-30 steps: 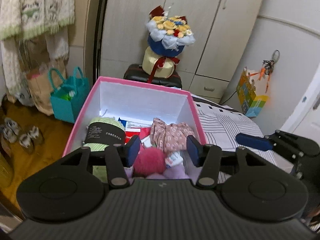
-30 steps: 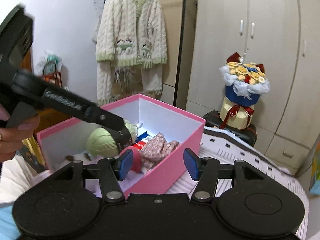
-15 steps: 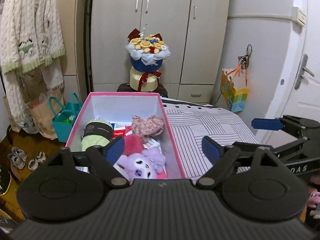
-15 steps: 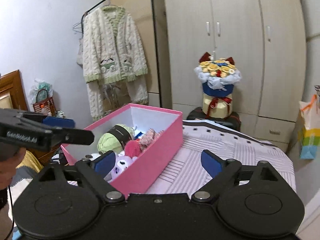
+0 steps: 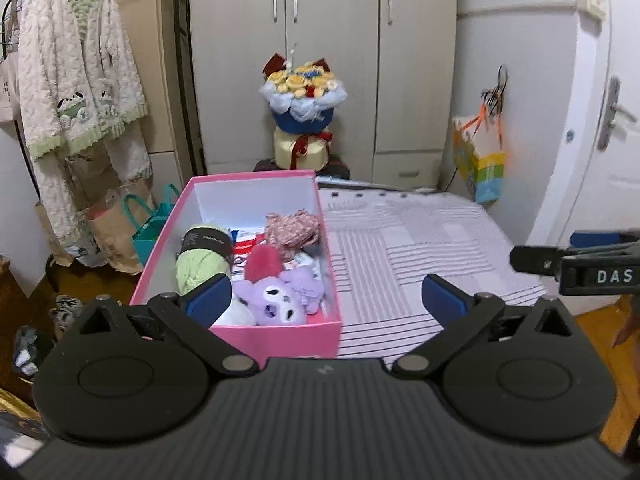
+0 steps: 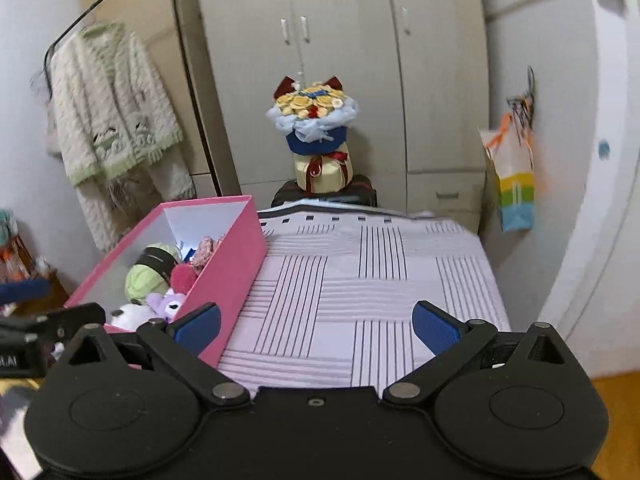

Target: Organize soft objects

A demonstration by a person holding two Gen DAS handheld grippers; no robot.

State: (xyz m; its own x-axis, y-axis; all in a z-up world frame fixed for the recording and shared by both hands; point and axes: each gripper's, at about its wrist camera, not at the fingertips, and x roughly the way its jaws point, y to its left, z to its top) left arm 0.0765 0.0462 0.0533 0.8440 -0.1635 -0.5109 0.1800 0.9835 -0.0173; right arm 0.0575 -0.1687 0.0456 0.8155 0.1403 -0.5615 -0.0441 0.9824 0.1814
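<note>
The pink box (image 5: 276, 338) sat on the striped bedspread (image 5: 408, 240), along its left edge, open at the top with white inner walls. In the left wrist view it filled the centre-left of the frame. Inside, at the box's 9 o'clock side, lay a ball of pale green yarn (image 5: 200, 262) with a black paper band around it. At the far end, toward 1 o'clock, lay a bunched floral pink cloth (image 5: 294, 230). A fuzzy magenta pompom (image 5: 262, 262) rested in the middle, touching the purple plush toy (image 5: 280, 300) just nearer the camera. A white plush (image 5: 236, 314) lay beside the purple one at the near wall, partly hidden by the gripper finger. Red, white and blue printed packaging (image 5: 244, 242) showed flat beneath the soft things.

The left gripper (image 5: 324, 298) hung above the near end of the box, its blue-padded fingers spread wide and holding nothing. The right gripper (image 6: 316, 326) was over the bare bedspread, to the box's 3 o'clock side, its fingers also spread wide and empty.

Beyond the bed, at 12 o'clock, a bouquet (image 5: 302, 96) stood before the wardrobe (image 5: 332, 40). A knitted cardigan (image 5: 76, 80) hung at 10 o'clock, and a teal bag (image 5: 154, 224) stood on the floor below it.
</note>
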